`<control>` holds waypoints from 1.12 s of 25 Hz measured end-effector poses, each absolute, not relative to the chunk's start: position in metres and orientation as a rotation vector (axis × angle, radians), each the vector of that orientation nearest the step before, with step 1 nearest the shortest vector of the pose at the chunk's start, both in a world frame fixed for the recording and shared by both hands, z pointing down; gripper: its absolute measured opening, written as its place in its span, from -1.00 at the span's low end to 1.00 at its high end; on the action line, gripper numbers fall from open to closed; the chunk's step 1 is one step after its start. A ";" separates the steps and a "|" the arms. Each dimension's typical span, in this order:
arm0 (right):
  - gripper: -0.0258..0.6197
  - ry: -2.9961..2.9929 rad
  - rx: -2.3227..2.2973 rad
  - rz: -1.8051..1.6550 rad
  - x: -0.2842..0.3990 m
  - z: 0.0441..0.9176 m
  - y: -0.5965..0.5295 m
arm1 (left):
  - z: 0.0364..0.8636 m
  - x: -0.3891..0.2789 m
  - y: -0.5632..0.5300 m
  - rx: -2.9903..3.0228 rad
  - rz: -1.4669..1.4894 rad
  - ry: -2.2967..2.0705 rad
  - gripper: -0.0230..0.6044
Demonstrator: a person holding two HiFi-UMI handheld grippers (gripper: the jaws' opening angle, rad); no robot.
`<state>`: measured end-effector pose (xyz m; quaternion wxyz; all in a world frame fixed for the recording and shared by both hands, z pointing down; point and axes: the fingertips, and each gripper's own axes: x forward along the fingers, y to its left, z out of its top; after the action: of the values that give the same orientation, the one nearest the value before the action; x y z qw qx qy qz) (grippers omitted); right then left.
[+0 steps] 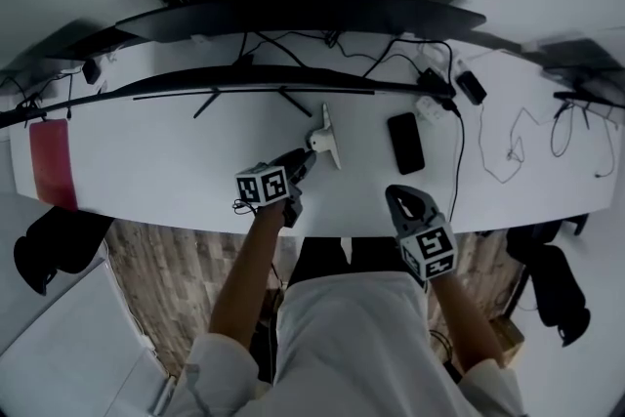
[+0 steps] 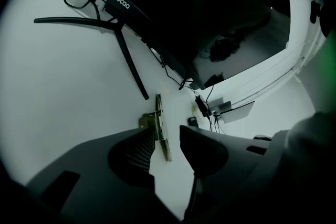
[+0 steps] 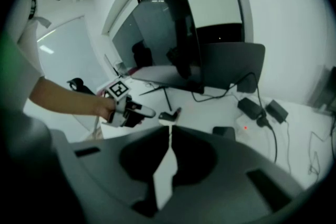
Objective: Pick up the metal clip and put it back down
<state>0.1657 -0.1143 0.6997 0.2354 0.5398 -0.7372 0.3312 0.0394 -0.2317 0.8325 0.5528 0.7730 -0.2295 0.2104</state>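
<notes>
The white desk (image 1: 176,161) fills the middle of the head view. A wide dark monitor (image 1: 293,15) stands along its far edge, and the thin legs of its stand (image 1: 244,98) splay toward the near side.

The left gripper (image 1: 298,166) is reached out over the middle of the desk and angled down at the surface. In the left gripper view its jaws are spread, with bare desk showing between the pads. The right gripper (image 1: 398,200) hangs back at the near edge, to the right. Its jaws are pressed together tip to tip with nothing between them, and I judge it has no part in this step.

A dark phone (image 1: 405,143) lies flat to the right of centre, with chargers and cables beyond it toward the far right.

The metal clip (image 2: 161,128) lies on the desk just near and right of the stand's right leg, and left of the phone. Its near end sits in the gap between the left jaws, close beside the ribbed left pad (whether that pad brushes it I cannot tell), and neither pad presses on it.

With the clip down and ungripped, this looks like the reach before the grasp, though a release would look the same. If so, the next move is to centre the gap over the narrow clip and close squarely across it. Its thin metal could skid or twist under an off-centre pinch.
</notes>
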 end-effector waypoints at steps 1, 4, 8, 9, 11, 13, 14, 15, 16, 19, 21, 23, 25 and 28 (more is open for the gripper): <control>-0.82 -2.023 1.475 0.912 0.165 0.702 -0.115 | 0.837 0.042 -0.233 1.813 0.496 -0.544 -0.37; -0.82 -2.022 1.460 0.928 0.166 0.709 -0.114 | 0.849 0.049 -0.235 1.760 0.488 -0.542 -0.33; -0.82 -2.012 1.448 0.950 0.167 0.718 -0.110 | 0.865 0.057 -0.237 1.692 0.463 -0.555 -0.33; -0.82 -2.009 1.446 0.954 0.168 0.720 -0.109 | 0.866 0.060 -0.239 1.689 0.456 -0.556 -0.33; -0.82 -2.003 1.443 0.961 0.170 0.724 -0.108 | 0.868 0.064 -0.241 1.691 0.446 -0.552 -0.36; -0.82 -1.992 1.443 0.970 0.174 0.728 -0.105 | 0.869 0.066 -0.241 1.688 0.442 -0.547 -0.49; -0.82 -1.984 1.444 0.975 0.175 0.730 -0.103 | 0.870 0.067 -0.240 1.686 0.438 -0.545 -0.51; -0.82 -1.977 1.446 0.979 0.177 0.732 -0.102 | 0.870 0.068 -0.240 1.684 0.431 -0.540 -0.60; -0.82 -1.971 1.448 0.981 0.178 0.732 -0.102 | 0.869 0.070 -0.240 1.681 0.419 -0.532 -0.65; -0.82 -1.965 1.451 0.981 0.181 0.733 -0.102 | 0.865 0.074 -0.240 1.669 0.381 -0.510 -0.81; -0.82 -1.965 1.452 0.979 0.181 0.732 -0.101 | 0.865 0.074 -0.239 1.664 0.373 -0.509 -0.82; -0.82 -1.967 1.456 0.975 0.182 0.729 -0.102 | 0.864 0.074 -0.239 1.668 0.376 -0.509 -0.82; -0.82 -1.971 1.461 0.967 0.184 0.726 -0.103 | 0.860 0.074 -0.238 1.681 0.381 -0.503 -0.82; -0.82 -1.973 1.469 0.958 0.187 0.723 -0.102 | 0.853 0.075 -0.234 1.693 0.386 -0.488 -0.82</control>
<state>0.1867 -0.1018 0.7232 0.2482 0.5390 -0.7241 0.3514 0.0746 -0.2345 0.8526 0.6203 0.7362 -0.2124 0.1679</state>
